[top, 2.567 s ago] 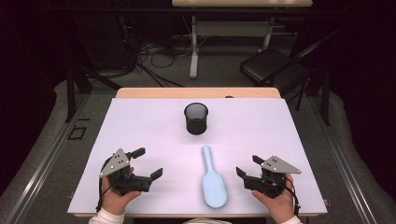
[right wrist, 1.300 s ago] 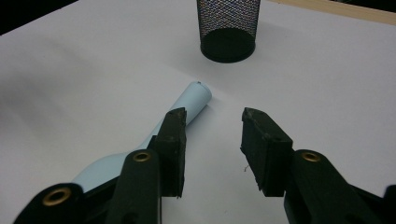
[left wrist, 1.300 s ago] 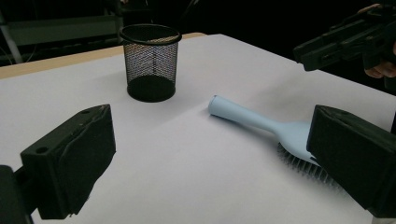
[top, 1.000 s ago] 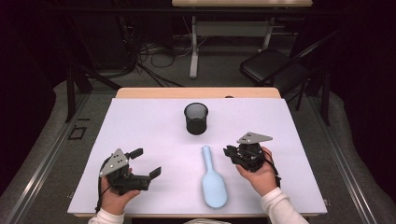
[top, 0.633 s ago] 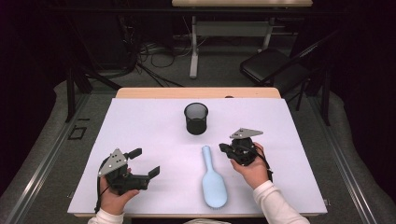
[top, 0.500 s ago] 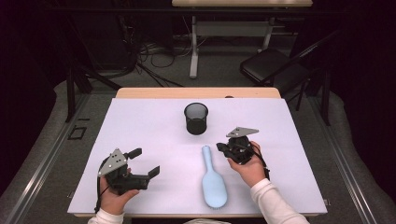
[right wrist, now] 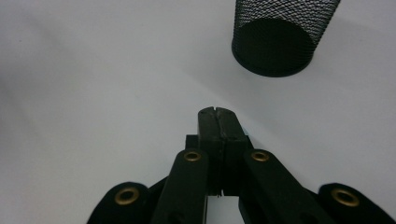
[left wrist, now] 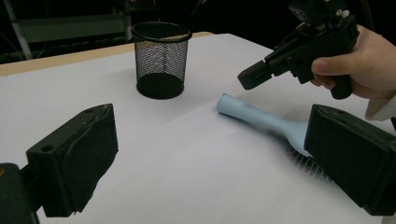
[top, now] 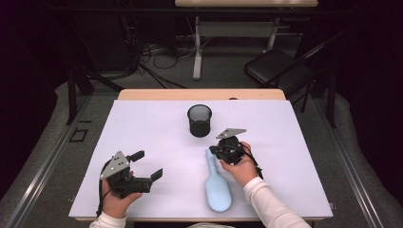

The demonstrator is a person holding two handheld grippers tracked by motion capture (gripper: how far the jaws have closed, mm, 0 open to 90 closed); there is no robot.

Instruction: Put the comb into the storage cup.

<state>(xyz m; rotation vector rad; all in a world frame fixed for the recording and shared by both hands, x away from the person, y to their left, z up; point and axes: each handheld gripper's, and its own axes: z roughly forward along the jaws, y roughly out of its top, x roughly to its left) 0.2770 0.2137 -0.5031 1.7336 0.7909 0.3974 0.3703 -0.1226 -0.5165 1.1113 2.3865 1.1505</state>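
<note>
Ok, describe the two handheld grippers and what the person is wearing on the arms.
Both grippers are matte black, pistol-grip tools with two blocky jaws. The left gripper and the right gripper each carry a grey three-cornered plate on top and trail a thin black cable. Brass-coloured rivets dot the right one's jaw linkages in its own view. The sleeves are white, with ribbed cuffs at the wrists.

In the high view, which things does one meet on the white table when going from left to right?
Left claw, open, in the person's left hand → black mesh cup → light blue plastic hairbrush lying flat → right claw, shut, above the brush handle's far end.
</note>
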